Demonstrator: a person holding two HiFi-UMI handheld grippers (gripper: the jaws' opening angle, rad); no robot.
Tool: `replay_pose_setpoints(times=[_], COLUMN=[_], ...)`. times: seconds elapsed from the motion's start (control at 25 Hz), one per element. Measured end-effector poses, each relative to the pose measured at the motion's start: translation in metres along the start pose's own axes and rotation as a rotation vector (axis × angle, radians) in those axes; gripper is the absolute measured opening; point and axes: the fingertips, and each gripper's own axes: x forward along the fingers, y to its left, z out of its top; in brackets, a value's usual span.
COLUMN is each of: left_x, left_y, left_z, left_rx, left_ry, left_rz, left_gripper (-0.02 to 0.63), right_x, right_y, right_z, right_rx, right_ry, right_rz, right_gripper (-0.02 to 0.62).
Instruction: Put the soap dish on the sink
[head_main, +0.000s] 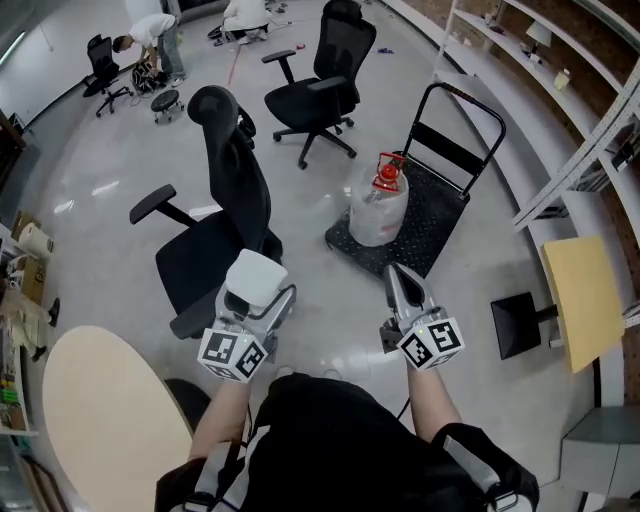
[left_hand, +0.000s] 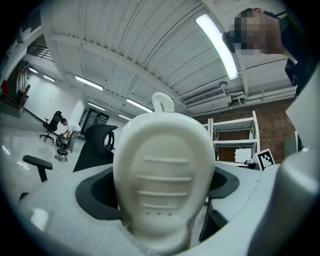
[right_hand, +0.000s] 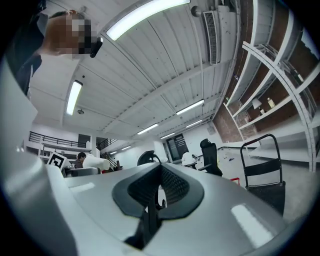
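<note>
I have the soap dish (head_main: 255, 275) clamped in my left gripper (head_main: 262, 298), just in front of the nearest black chair (head_main: 215, 235), on my side of it. The left gripper view shows the white, ribbed dish (left_hand: 165, 175) standing upright. Its lower end is pinched between the jaws, which are parted only by the dish's thickness. I judge it is held this way for carrying. No sink shows in any view, so setting it down has not yet begun. My right gripper (head_main: 403, 290), to the right of the chair, has its jaws pressed together with nothing between them, probably an idle spare. Further right of the chair stands a cart (head_main: 440, 215) carrying a water jug (head_main: 378, 210).
</note>
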Motion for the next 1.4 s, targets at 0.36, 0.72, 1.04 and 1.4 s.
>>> replay_pose_setpoints(times=[0.36, 0.72, 1.04, 1.4], left_x=[0.059, 0.117, 0.157, 0.177], left_y=[-0.017, -0.041, -0.055, -0.092], left_z=[-0.003, -0.004, -0.010, -0.030], left_rx=[-0.006, -0.030, -0.037, -0.060], left_ry=[0.031, 0.030, 0.052, 0.093], left_rz=[-0.185, -0.379, -0.513, -0.687], left_gripper=[0.486, 0.486, 0.486, 0.486], right_x=[-0.019, -0.050, -0.055, -0.089], right_y=[-0.025, -0.053, -0.065, -0.066], right_z=[0.011, 0.025, 0.037, 0.038], right_rx=[-0.031, -0.066, -0.089, -0.105], right_ry=[-0.019, -0.042, -0.096, -0.124], right_rz=[-0.164, -0.375, -0.490, -0.645], right_gripper=[0.006, 0.006, 0.006, 0.006])
